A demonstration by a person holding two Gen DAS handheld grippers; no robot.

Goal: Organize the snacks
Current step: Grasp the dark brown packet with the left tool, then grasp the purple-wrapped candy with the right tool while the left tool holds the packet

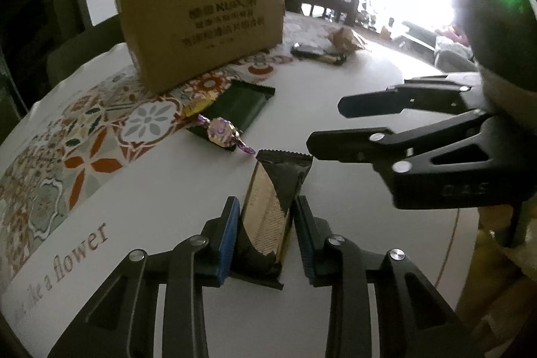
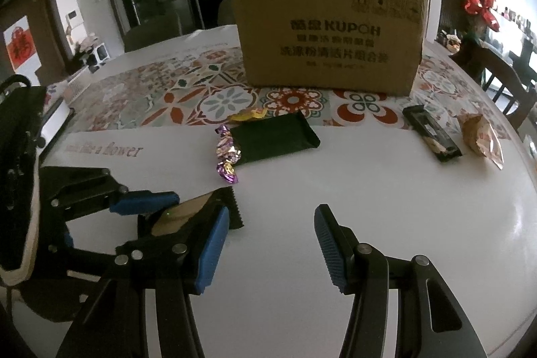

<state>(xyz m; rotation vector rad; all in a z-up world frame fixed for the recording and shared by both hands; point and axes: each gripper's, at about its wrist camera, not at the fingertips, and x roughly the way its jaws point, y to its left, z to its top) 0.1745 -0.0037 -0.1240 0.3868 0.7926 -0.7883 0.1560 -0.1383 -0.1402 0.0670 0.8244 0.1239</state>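
Between our left gripper (image 1: 265, 227) pads: black-gold snack bar (image 1: 268, 207), jaws narrow, gripping it. We lift straight, carry to cardboard box (image 1: 201, 26). Right gripper (image 2: 272, 244) wide, empty.

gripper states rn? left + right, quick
Left tool: closed on the black-and-gold snack bar, pads against both sides.
Right tool: open, nothing between its pads.
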